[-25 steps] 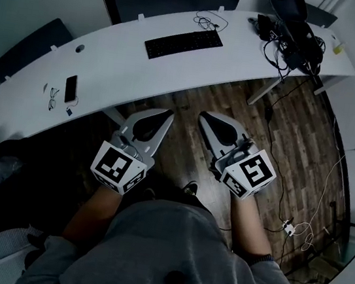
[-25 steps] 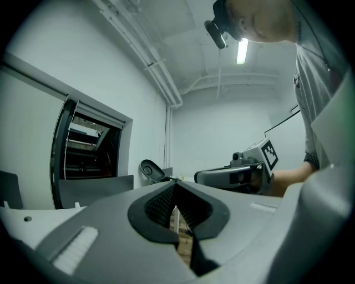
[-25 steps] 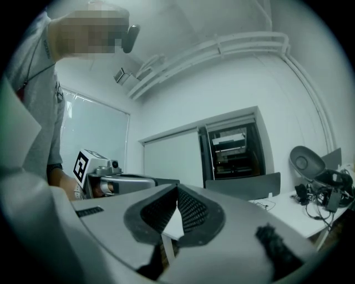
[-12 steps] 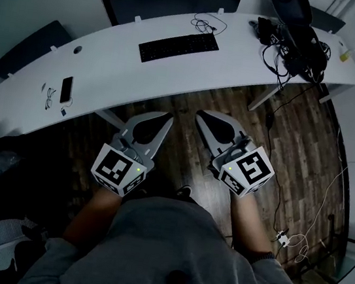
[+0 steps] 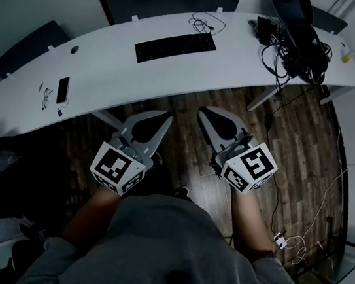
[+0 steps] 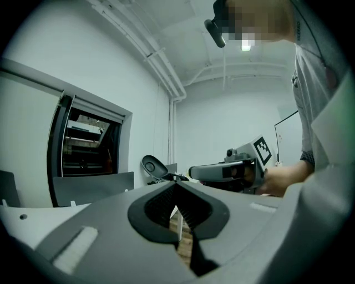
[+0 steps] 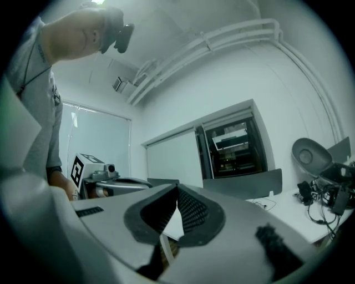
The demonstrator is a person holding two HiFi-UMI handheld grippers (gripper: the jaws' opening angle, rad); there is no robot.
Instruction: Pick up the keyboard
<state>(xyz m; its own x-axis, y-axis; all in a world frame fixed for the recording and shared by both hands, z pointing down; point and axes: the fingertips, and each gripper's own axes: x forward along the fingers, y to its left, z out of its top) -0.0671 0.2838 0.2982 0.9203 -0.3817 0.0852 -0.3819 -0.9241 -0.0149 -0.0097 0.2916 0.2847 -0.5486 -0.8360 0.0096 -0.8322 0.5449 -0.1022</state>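
Both empty, pressed together: left claw [image 5: 167, 115], right claw [image 5: 203, 113]. Keyboard [image 5: 175, 47] on table [image 5: 108, 71] likely stiff, light; grip short ends.

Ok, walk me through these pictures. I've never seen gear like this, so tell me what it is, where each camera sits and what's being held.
No robot here: a person holds a gripper in each hand, the left gripper and the right gripper. The head view looks down from a camera on the person's head. The other two cameras ride on the grippers, looking along their fingers. Both grippers are shut and empty, held short of the white desk. On it lie a black keyboard, a phone and a tangle of cables.
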